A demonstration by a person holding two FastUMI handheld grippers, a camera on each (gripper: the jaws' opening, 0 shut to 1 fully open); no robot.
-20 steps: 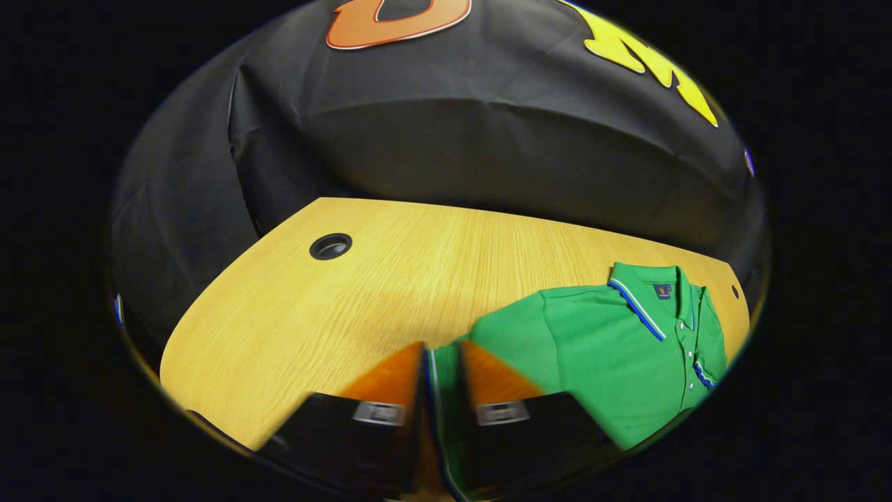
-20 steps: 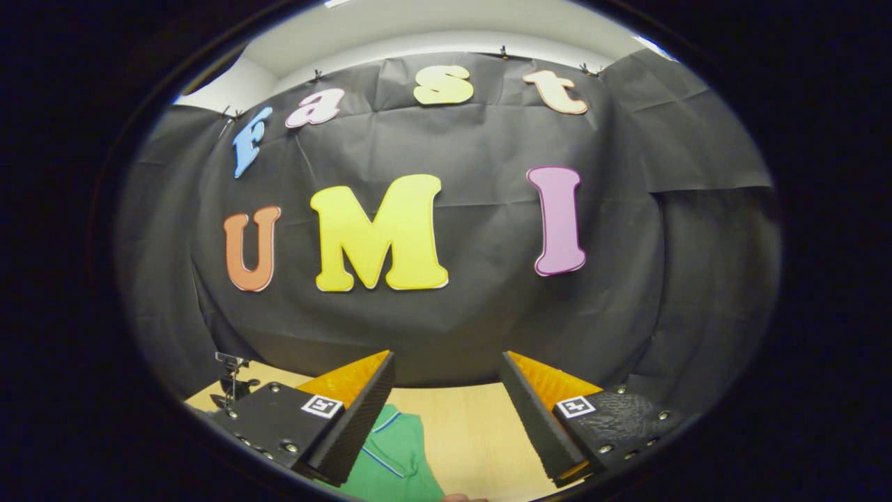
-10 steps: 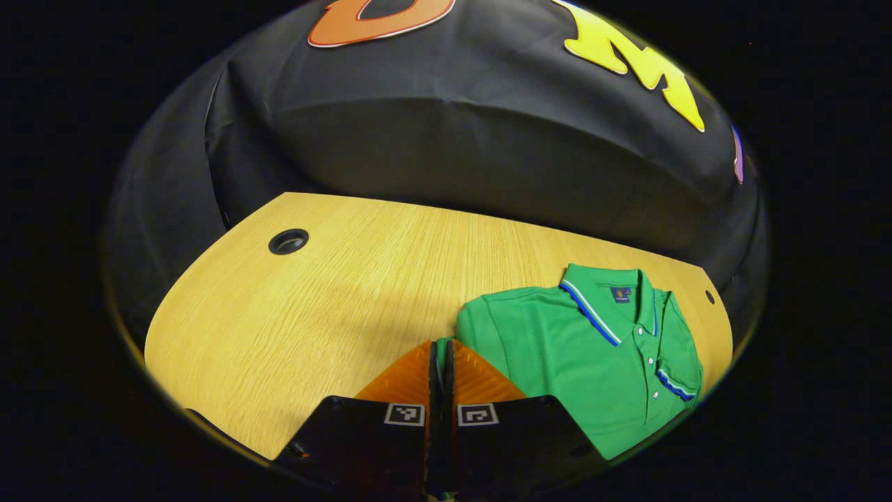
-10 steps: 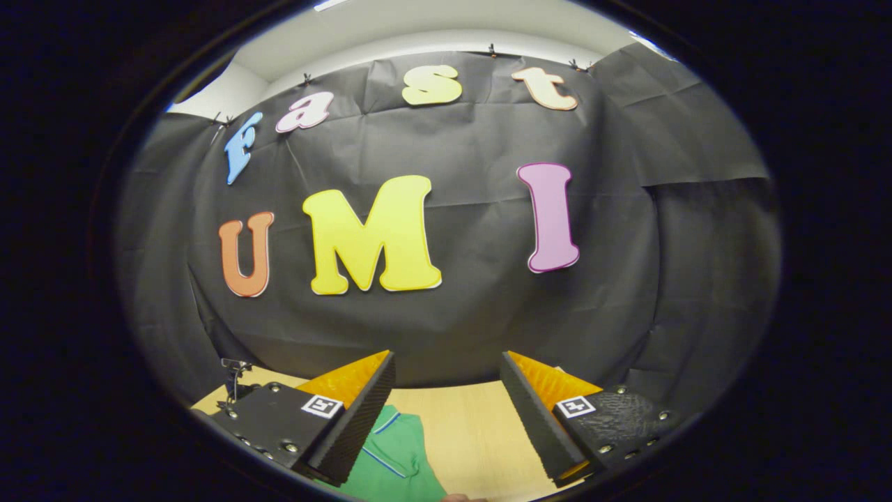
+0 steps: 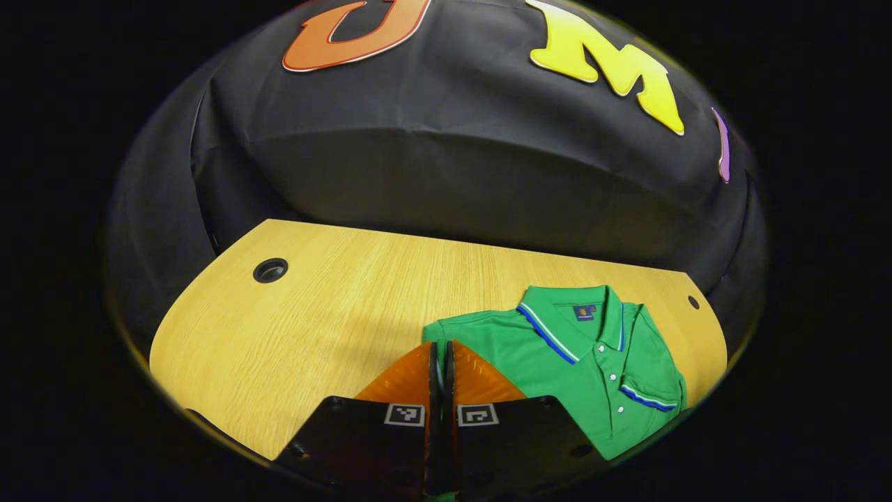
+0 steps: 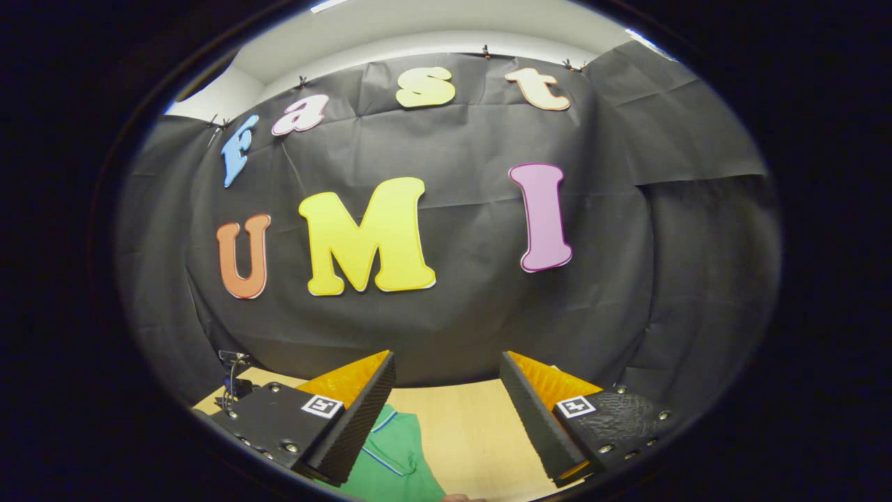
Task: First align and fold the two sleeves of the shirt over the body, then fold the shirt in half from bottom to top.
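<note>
A green polo shirt (image 5: 571, 369) with a blue and white trimmed collar lies on the wooden table (image 5: 334, 307), front up. One sleeve, its striped cuff (image 5: 648, 399) showing, lies folded over the body. My left gripper (image 5: 440, 346) is low at the shirt's near shoulder edge. Its fingers are pressed together, with a sliver of green cloth showing between them at the bottom. In the right gripper view, my right gripper (image 6: 446, 366) is open and held above the table with nothing between its fingers. Part of the shirt (image 6: 394, 460) shows below its left finger.
A round cable hole (image 5: 270, 270) sits at the table's far left and a smaller hole (image 5: 693, 302) beyond the collar. Black cloth closes off the back. A small clamp stand (image 6: 233, 383) rises at the table's left edge in the right gripper view.
The left gripper has carried the pinched sleeve cloth toward the shirt's body, so the shirt now sits closer to the view's centre. The right gripper has hardly moved and stays open.
</note>
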